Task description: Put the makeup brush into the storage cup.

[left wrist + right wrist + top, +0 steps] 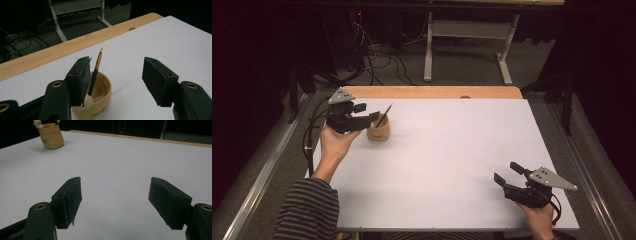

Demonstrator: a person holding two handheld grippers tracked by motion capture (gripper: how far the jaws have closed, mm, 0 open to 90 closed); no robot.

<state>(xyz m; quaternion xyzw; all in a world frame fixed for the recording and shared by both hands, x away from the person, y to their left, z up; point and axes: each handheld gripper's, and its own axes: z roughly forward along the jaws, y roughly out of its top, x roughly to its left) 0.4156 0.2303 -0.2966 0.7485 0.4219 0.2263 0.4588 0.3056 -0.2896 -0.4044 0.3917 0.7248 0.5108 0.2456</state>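
Brush (pixel 96 72): lower handle hidden inside wooden cup (pixel 100 100). Cup: base cut off by frame edge, near wall masked by left tool (pixel 117 82); printed lettering illegible.

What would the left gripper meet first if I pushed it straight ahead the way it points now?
Probably the brush standing in the tan cup: the left gripper is open just above the cup, and the brush handle sits beside one jaw. Depth is unclear.

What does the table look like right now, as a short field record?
surface: white rectangular table top with a light wooden far edge
cup: small tan wooden cup, upright, far left
in cup: thin dark-handled brush, leaning, tip up
left hand-held gripper: open, beside the cup
right hand-held gripper: open, near right, nothing between its jaws
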